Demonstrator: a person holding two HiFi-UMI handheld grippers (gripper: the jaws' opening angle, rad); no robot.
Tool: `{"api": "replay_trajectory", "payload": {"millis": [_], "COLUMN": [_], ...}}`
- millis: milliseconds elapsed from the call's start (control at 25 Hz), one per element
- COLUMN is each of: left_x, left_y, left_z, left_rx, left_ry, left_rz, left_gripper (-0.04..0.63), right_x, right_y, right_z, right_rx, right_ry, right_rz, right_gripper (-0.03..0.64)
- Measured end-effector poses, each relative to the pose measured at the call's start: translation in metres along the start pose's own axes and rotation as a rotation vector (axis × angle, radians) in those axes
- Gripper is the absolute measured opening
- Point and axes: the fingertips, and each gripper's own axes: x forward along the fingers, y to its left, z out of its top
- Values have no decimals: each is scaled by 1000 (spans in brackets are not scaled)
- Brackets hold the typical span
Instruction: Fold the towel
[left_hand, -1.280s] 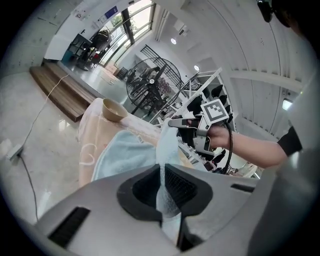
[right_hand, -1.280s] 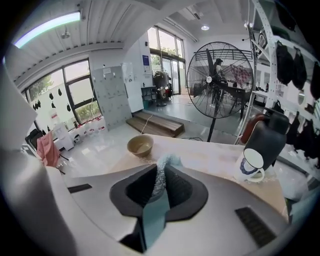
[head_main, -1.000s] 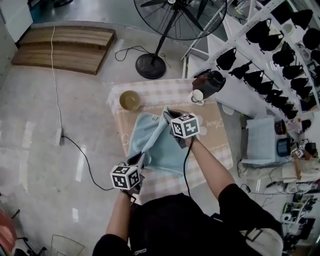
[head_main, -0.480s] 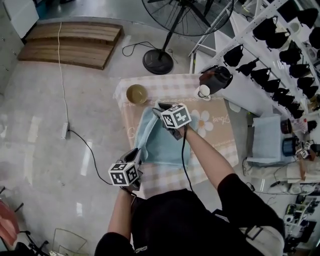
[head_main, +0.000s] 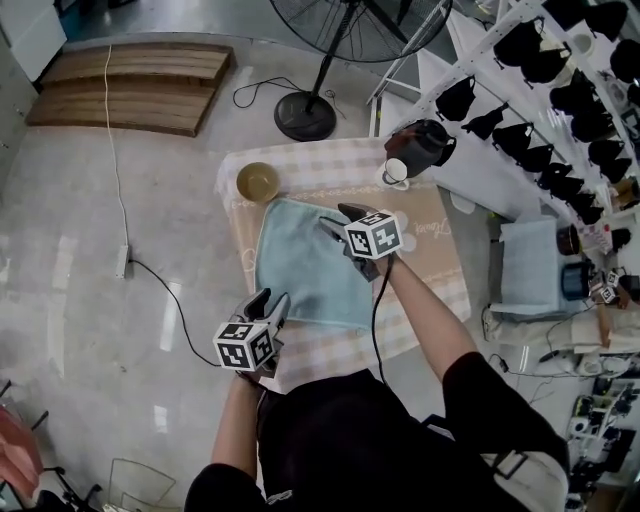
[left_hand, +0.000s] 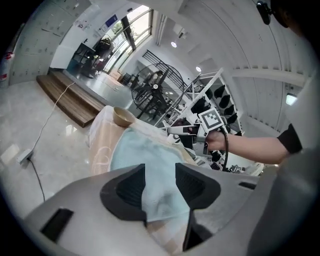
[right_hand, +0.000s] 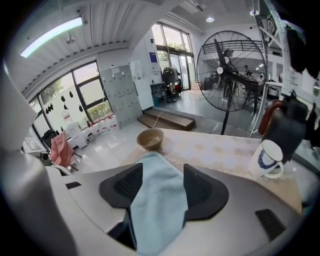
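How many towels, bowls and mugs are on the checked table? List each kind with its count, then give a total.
Towel: 1
Bowl: 1
Mug: 1
Total: 3

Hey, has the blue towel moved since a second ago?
Yes. The towel had its right side lifted and bunched up. It has now dropped flat onto the table, and its far corner lies closer to the bowl.
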Motion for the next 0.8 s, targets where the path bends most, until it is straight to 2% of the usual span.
{"api": "replay_trajectory", "payload": {"millis": [400,800], "left_x": [67,123], "left_y": [-89,-161], "left_z": [-42,-116], "left_rx": [91,280], "left_ry": [143,361], "left_rz": [-126,-205], "left_gripper": [170,170], "right_x": [-57,-71], "right_y": [-72,-128], "right_z": [-50,-112], "right_rx": [79,168], "right_ry": [1,66], "right_rz": [-81,-57], "right_gripper": [233,233]}}
